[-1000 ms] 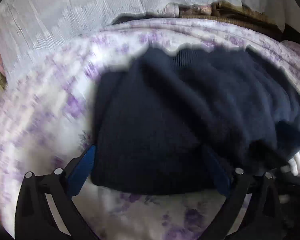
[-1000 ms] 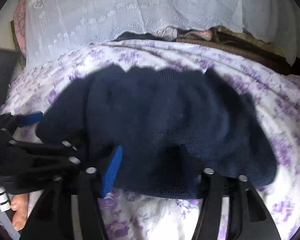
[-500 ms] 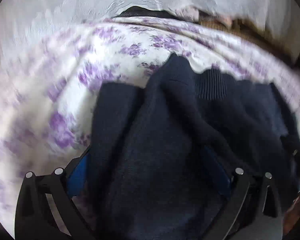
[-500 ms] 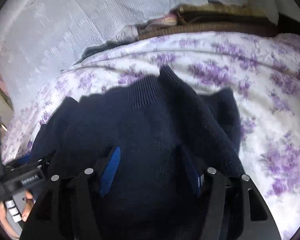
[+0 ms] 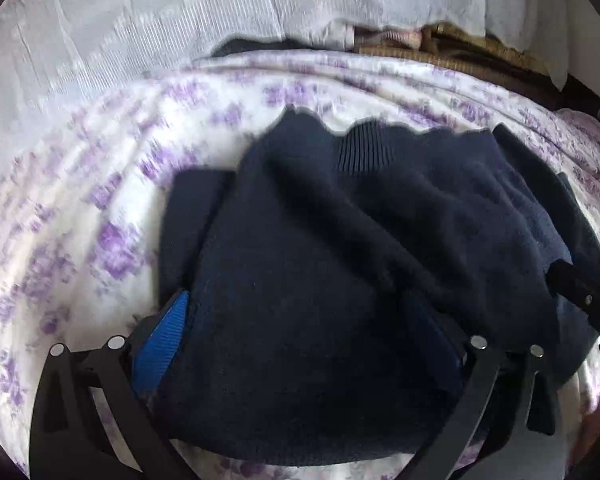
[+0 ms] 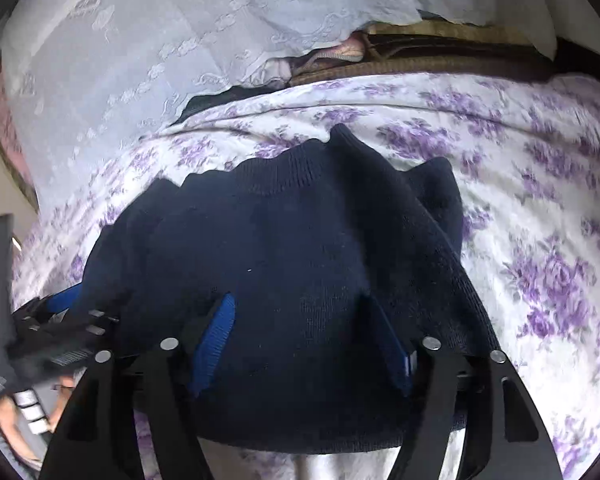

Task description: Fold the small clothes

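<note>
Navy sweater bunched on the floral bedsheet, ribbed collar at far edge. Left tongs spread wide, fabric lying between the blue pads. Right tongs also spread, sweater draped between them.

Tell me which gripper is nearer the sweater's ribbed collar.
Right, by a hedge. The right gripper sits roughly below the ribbed collar of the sweater; the left gripper sits off left.

matt knitted sweater, seemingly cotton floral sheet
</note>
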A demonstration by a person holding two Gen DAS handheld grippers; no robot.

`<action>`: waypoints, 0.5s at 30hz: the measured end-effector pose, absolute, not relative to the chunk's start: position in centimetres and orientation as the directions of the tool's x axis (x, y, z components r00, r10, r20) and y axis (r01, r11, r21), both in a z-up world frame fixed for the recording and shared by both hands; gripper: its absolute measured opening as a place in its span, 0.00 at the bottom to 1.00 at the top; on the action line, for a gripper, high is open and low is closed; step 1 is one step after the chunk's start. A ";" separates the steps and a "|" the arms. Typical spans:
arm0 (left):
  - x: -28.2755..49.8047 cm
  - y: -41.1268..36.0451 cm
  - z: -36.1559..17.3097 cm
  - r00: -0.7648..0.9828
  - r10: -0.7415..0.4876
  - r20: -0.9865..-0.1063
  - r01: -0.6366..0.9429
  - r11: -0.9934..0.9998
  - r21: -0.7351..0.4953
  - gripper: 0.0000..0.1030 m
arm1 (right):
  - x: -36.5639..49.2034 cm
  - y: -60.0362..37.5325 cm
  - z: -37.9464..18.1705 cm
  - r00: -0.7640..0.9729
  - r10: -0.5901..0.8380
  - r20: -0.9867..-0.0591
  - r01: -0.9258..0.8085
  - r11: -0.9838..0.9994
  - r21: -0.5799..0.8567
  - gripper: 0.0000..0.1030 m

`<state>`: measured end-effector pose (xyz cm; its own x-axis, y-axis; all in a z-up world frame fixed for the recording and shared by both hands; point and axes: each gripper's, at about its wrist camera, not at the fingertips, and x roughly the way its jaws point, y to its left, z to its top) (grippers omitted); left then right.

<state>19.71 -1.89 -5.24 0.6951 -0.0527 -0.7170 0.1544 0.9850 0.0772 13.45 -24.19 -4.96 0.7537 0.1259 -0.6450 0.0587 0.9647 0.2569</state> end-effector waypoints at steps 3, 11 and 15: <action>18.4 -2.4 -4.8 0.735 -0.013 -0.677 0.143 0.980 0.136 0.96 | 12.1 -25.0 -4.5 0.783 0.122 -0.610 0.083 0.951 0.297 0.68; 16.0 -3.3 -3.4 0.791 -0.024 -0.611 0.171 0.968 0.184 0.96 | 7.7 -27.9 -4.4 0.817 0.154 -0.556 0.125 0.894 0.430 0.68; 15.8 -3.6 -3.3 0.790 -0.039 -0.612 0.185 0.967 0.177 0.96 | 5.5 -28.1 -4.6 0.823 0.171 -0.542 0.128 0.873 0.470 0.68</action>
<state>15.83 -3.59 -3.29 0.7902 -0.0393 -0.6115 0.1854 0.9665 0.1774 5.48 -28.09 -4.64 0.8225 0.1715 -0.5422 0.1277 0.8734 0.4699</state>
